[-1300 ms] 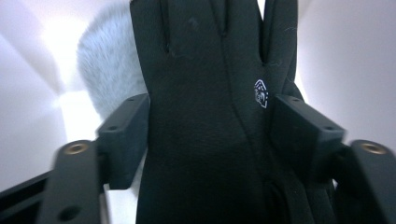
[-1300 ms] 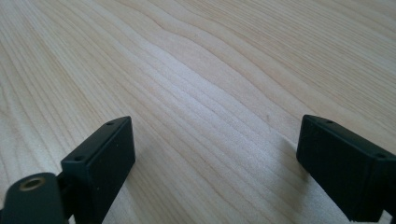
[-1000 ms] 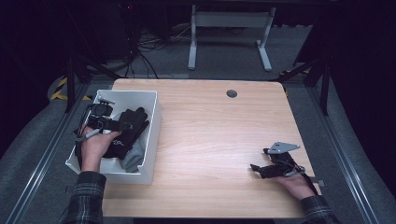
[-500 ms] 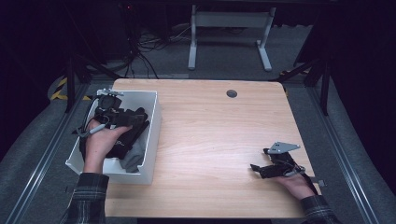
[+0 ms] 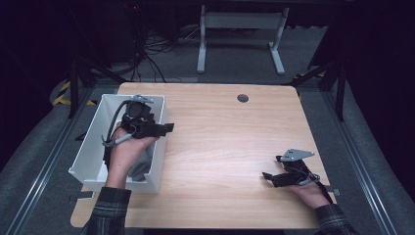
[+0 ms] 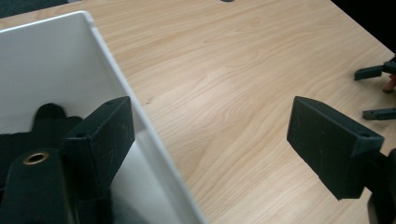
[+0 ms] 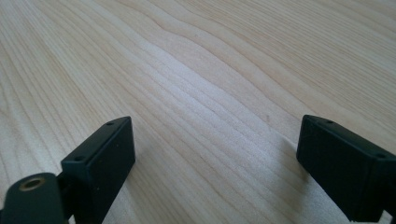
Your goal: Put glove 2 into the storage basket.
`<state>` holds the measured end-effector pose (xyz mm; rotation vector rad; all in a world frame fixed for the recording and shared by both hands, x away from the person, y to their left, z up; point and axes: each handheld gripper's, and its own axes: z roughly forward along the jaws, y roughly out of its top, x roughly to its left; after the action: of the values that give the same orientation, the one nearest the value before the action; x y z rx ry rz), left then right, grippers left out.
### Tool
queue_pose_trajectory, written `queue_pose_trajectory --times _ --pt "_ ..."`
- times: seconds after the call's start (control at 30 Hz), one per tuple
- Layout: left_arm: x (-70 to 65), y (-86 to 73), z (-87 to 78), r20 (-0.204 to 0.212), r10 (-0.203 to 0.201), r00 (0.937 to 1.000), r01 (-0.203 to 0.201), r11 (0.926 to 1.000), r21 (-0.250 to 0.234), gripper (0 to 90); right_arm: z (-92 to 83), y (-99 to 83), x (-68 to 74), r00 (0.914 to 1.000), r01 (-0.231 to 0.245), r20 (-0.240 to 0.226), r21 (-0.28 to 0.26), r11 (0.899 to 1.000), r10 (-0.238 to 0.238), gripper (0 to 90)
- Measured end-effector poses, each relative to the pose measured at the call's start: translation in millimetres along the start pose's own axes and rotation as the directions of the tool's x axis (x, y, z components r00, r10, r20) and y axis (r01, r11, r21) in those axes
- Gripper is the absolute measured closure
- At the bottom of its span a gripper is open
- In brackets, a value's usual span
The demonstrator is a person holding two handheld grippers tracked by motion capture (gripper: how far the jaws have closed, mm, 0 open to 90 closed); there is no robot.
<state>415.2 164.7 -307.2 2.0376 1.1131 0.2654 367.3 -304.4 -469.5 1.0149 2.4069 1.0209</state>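
A box (image 5: 93,147) sits on the left side of the table (image 5: 225,142), and some cloth (image 5: 139,166) lies inside it. The left gripper (image 5: 164,128) is over the box's right wall, with its jaws wide apart. The right gripper (image 5: 268,175) rests on the table at the near right, well apart from the box.

An open white rectangular plastic bin (image 5: 93,147) sits upright at the left edge of the light wooden bench (image 5: 225,142). Dark grey and black cloth (image 5: 141,165) lies bunched inside it.
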Motion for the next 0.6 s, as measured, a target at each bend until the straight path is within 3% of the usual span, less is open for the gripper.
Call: queue_pose_trajectory --times 0.27,0.6 --pt "-31.8 -3.1 18.1 0.048 0.047 0.9978 -0.047 0.9989 0.007 16.0 0.0 0.0 -0.2 1.0 0.002 -0.001 0.0 1.0 -0.002 11.9" --pt "-70.3 -13.6 48.1 0.103 0.105 0.9892 -0.108 0.9939 0.024 15.8 0.0 0.0 -0.3 1.0 0.002 -0.002 0.0 1.0 -0.002 11.9"
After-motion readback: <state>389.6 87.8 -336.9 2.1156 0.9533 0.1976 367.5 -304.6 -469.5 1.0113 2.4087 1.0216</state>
